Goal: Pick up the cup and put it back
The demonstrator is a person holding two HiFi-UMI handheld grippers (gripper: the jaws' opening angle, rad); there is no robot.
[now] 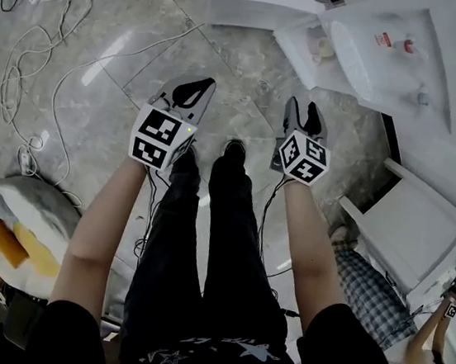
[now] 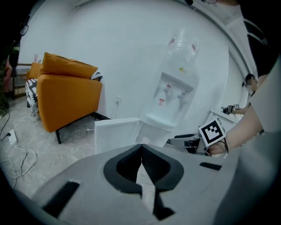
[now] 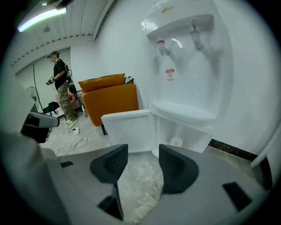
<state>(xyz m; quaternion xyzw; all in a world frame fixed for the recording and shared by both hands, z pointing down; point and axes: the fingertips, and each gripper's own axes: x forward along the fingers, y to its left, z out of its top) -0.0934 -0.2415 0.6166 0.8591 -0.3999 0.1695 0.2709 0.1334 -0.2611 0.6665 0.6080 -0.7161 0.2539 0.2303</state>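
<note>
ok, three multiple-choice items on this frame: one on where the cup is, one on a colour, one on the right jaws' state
1. Where is the cup?
A) in the water dispenser's open lower compartment
B) between the right gripper's jaws
C) on a chair

2. What colour is the sofa?
A) blue
B) orange
C) green

3. How do the right gripper's jaws stand?
A) shut on the cup
B) shut on nothing
C) apart, nothing between them

Answers:
1 A: the right gripper view shows the small pale cup low inside the open compartment.
2 B: the sofa is orange in both gripper views.
3 C: the right gripper view shows a clear gap between the jaws, with nothing held.
</note>
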